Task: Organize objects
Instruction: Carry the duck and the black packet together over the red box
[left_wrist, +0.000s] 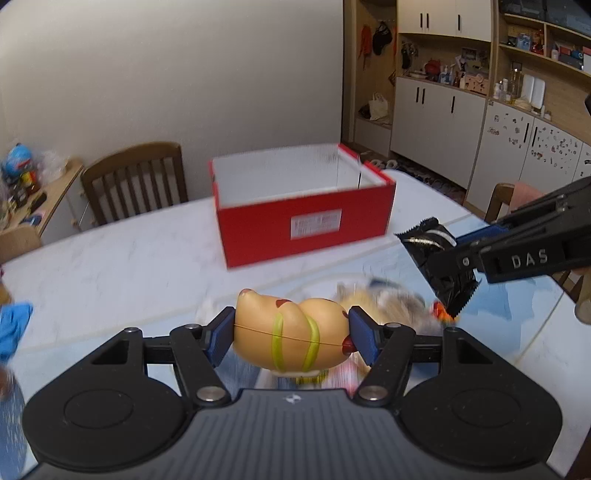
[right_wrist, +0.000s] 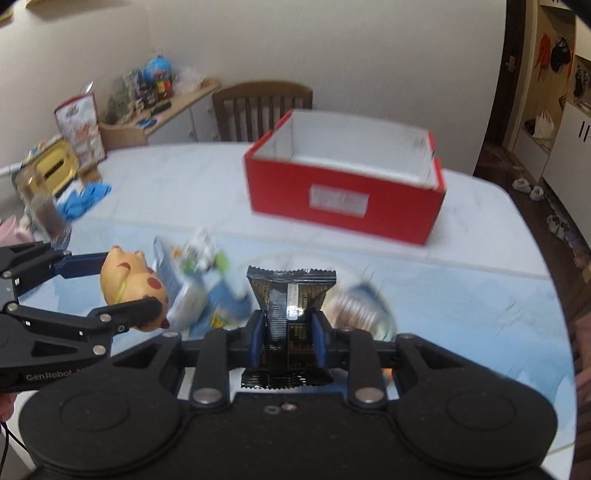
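The left gripper (left_wrist: 291, 334) pinches a tan, rounded plastic cat figurine (left_wrist: 291, 332) with yellow-green bands and dark red spots, its blue pads (left_wrist: 360, 338) pressed against the toy's two ends at the lower centre of the left wrist view. In the right wrist view the same toy sits at the left edge, lifted clear of the table. The right gripper (right_wrist: 288, 332) has its jaws drawn close together on a crinkled black foil snack packet (right_wrist: 290, 295) with a serrated top edge, which stands upright between the blue pads at the lower centre of that view; the left wrist view shows this packet at the right edge, off the tabletop.

Just beyond both grippers, a blurred heap of small packets and toys (right_wrist: 199, 273) lies on the pale marbled table (left_wrist: 129, 251). Farther back, in the middle of each view, stands an open red cardboard box (left_wrist: 303, 218) with a white interior and a white label on its near side. A brown wooden slatted chair (left_wrist: 136, 181) stands behind the table, left of the box. A crumpled blue cloth (right_wrist: 86, 197) lies at the left of the right wrist view.
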